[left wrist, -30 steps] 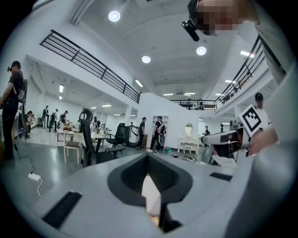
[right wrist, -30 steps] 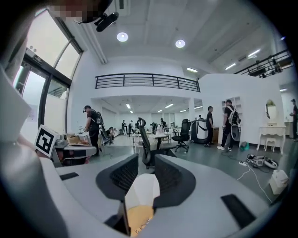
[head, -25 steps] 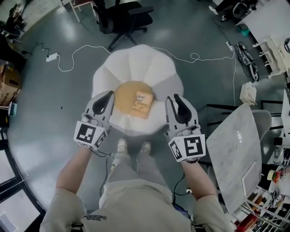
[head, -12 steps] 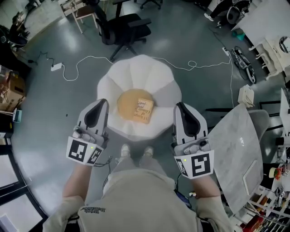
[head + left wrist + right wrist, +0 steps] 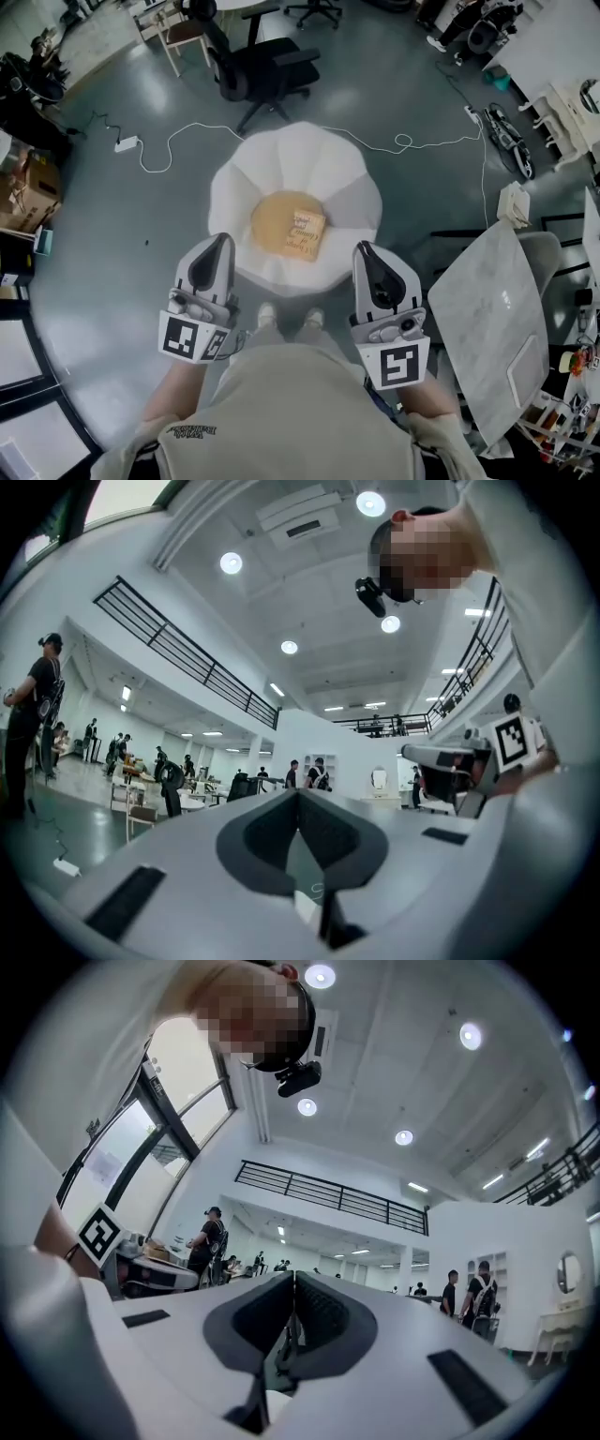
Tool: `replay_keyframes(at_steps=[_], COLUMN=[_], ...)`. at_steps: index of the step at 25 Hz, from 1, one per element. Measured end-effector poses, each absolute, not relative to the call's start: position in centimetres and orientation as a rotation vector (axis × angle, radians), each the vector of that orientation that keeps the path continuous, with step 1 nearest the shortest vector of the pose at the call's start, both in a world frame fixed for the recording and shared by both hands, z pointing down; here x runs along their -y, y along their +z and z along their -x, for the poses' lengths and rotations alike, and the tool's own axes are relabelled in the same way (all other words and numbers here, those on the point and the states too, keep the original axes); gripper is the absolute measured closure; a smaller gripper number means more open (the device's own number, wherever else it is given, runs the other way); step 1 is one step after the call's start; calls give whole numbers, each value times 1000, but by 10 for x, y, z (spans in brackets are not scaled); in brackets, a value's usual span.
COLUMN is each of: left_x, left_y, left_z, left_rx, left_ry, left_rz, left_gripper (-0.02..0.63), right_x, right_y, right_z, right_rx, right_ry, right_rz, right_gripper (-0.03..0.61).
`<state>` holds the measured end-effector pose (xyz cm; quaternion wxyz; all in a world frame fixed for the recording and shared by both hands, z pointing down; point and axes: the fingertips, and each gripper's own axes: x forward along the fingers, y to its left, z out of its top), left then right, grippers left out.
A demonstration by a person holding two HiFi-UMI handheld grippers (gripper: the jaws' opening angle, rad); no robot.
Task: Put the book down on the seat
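A tan book lies flat on the round tan cushion of a white petal-shaped seat; nothing touches it. My left gripper hovers near the seat's front left, jaws shut and empty. The right gripper hovers at the front right; its jaws have just been closing with nothing between them, and they now meet. In the left gripper view the jaws point level into the hall. In the right gripper view the jaws do the same. Both are held near my waist, apart from the book.
A black office chair stands beyond the seat. A white cable and a power strip lie on the grey floor. A marble-topped table is close on the right, cardboard boxes at the left. People stand far off.
Both grippers have drawn back from the seat toward my body and risen. The book has stayed on the cushion.
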<state>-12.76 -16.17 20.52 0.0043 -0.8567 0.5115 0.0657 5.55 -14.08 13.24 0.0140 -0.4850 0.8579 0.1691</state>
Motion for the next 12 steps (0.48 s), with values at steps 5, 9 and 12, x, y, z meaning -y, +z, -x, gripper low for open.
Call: replay_keyframes(at_steps=[5, 9, 12], left_x=[149, 152, 154], left_y=[208, 203, 200], left_z=[113, 105, 103], left_rx=[-1501, -1470, -1463], left_ry=[82, 125, 128], left_rz=[2638, 2658, 2668], left_gripper=[604, 604, 604], right_x=[134, 137, 142], right_y=[123, 127, 131], right_z=[-54, -49, -47], right_rx=[-2629, -2645, -2653], right_ry=[592, 552, 494], right_rz=[1534, 1505, 1495], right_gripper=[565, 565, 566])
